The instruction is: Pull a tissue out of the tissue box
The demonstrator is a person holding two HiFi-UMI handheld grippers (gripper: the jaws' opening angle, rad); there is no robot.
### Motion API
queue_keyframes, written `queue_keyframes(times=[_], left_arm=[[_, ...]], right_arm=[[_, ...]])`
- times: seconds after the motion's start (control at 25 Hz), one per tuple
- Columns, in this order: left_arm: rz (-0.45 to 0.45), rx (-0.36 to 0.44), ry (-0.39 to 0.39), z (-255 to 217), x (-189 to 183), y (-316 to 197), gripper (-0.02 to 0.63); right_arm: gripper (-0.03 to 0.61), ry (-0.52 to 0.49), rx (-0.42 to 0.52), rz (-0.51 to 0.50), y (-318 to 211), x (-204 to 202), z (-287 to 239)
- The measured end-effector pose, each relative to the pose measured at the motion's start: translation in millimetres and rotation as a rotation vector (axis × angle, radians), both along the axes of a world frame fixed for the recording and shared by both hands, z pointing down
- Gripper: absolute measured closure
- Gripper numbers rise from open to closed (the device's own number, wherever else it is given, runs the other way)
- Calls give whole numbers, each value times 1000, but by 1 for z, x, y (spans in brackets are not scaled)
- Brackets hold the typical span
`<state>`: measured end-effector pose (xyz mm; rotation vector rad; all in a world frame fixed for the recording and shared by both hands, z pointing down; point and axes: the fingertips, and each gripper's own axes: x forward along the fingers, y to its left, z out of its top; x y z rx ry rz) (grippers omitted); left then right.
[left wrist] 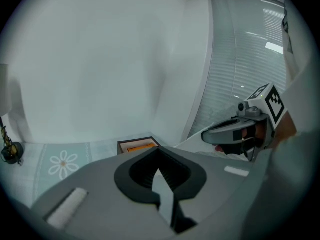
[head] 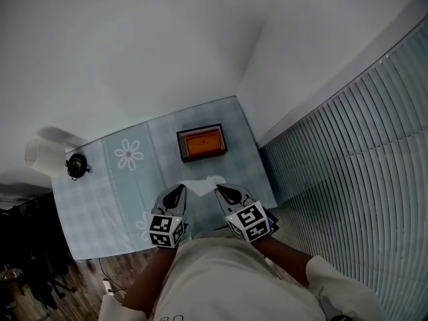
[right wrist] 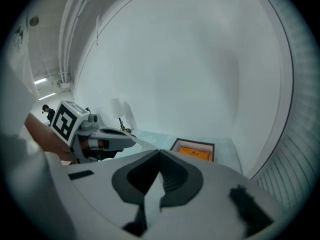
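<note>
1. Left tongs (head: 179,191): closed. The left gripper view shows the two jaws pressed together on a thin white strip of the tissue (head: 204,184).
2. Right tongs (head: 223,192): closed. The right gripper view shows the jaws clamped on another white edge of the same tissue.
3. Tissue position: in the head view it spans the gap between the two pairs of tongs. The left tongs are at its 9 o'clock end and the right tongs at its 3 o'clock end. Each gripper view shows the sheet running from its own jaws across to the opposite tongs.
4. Tongs orientation: both point away from the person toward 12 o'clock, side by side and near each other, with the marker cubes at the 6 o'clock end.
5. Tissue box (head: 202,143): a dark-framed box with an orange top. It stands on the counter (head: 100,212) at 12 o'clock from the tongs. Bare cloth shows between the box and the tissue, so the two are apart.
6. Counter covering: a pale checked cloth with a white flower print (head: 128,154) at 10 o'clock from the tongs.
7. Outer field: a small black object (head: 77,165) sits at the cloth's 9 o'clock edge, just beside a white shade (head: 43,156). Slatted blinds (head: 361,152) fill the 3 o'clock side.
</note>
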<state>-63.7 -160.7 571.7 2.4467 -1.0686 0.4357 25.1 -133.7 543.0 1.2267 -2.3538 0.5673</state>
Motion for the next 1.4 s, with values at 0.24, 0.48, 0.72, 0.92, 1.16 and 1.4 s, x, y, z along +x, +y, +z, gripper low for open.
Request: queue_keyframes(times=[0.24,0.48,0.72,0.92,1.16,1.4], left_arm=[[-54,-4,69,-25,-9,15,606],[-32,26,49,-36,-11,17,606],[-28,32,40,-37,-11,17,606],[-26,27,46,-36,-10,17,606],[-30,21,42,-28,-9,17,606],[-33,8,29,-22,-9,18,606]], right_arm=[[565,-78,23,43,12,-1,-25],[565,-132,36,80,11,-10,-28],[565,-135,34,92,9,-10,-29],[566,-117,36,119,7,-3,-28],[566,-110,15,131,6,-2,-13],[566,-107,12,118,5,-6,-7]])
